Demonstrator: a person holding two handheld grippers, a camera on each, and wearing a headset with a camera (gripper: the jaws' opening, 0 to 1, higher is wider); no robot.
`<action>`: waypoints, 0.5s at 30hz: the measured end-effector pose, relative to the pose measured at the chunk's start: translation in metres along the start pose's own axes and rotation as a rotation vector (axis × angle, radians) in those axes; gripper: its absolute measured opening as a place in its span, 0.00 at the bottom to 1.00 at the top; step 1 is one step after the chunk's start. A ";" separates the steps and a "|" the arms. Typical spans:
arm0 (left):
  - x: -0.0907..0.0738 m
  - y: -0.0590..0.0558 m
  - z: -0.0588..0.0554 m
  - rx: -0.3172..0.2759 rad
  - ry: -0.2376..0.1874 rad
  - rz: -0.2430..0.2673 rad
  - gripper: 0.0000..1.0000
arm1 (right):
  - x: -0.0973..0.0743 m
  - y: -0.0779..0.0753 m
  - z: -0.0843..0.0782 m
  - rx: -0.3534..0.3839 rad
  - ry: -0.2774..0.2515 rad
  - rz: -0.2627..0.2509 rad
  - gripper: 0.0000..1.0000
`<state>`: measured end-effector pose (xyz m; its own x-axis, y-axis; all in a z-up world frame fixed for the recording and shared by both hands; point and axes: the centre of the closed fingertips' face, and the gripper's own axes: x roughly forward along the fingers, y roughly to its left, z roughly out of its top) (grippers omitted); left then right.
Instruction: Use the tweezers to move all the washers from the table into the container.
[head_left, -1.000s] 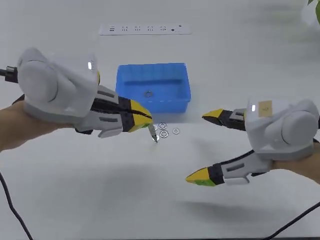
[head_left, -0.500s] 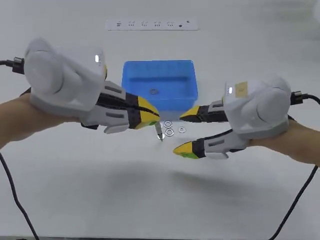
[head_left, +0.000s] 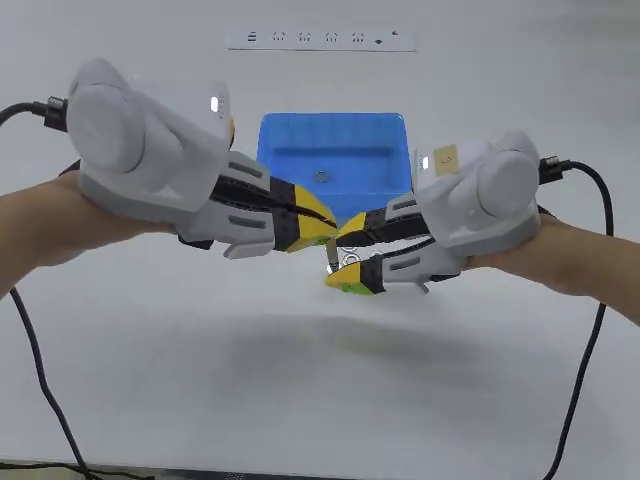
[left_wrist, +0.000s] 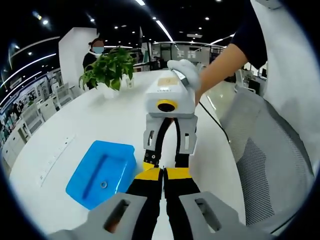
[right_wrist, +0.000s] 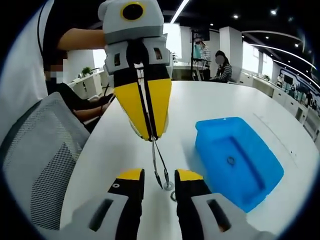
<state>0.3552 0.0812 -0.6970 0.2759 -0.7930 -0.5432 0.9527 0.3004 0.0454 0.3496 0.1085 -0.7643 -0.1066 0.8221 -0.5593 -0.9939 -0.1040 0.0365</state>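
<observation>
So the left tongs (right_wrist: 150, 136) are clamped on the tweezers (right_wrist: 157, 159), and the right tongs (right_wrist: 159, 176) are spread either side of their tips. The washers (right_wrist: 168, 186) lie just beside the blue container (right_wrist: 250, 196), toward the tabletop's (right_wrist: 112, 142) near edge. I'd squeeze gently and nip one by its rim. Slick white surface, bright open office.

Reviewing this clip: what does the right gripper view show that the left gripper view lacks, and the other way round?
Right gripper view: the tweezers clamped in the left gripper, their tips down beside loose washers on the table. Left gripper view: a plant and a power strip farther along the table. Both: the blue container with one washer lying inside it, and a mesh chair at the table's edge.
</observation>
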 end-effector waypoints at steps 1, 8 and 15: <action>0.000 0.000 0.000 0.001 0.001 0.000 0.04 | 0.001 0.000 0.000 -0.004 0.003 0.005 0.22; 0.003 -0.001 0.002 0.020 0.014 -0.013 0.04 | 0.005 0.000 -0.005 -0.039 0.027 0.023 0.12; 0.006 0.000 0.003 0.022 0.015 -0.004 0.04 | 0.004 -0.002 -0.007 -0.100 0.040 0.017 0.09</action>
<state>0.3576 0.0745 -0.6977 0.2704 -0.7863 -0.5555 0.9564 0.2855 0.0614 0.3512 0.1079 -0.7719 -0.1203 0.7971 -0.5917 -0.9840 -0.1749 -0.0355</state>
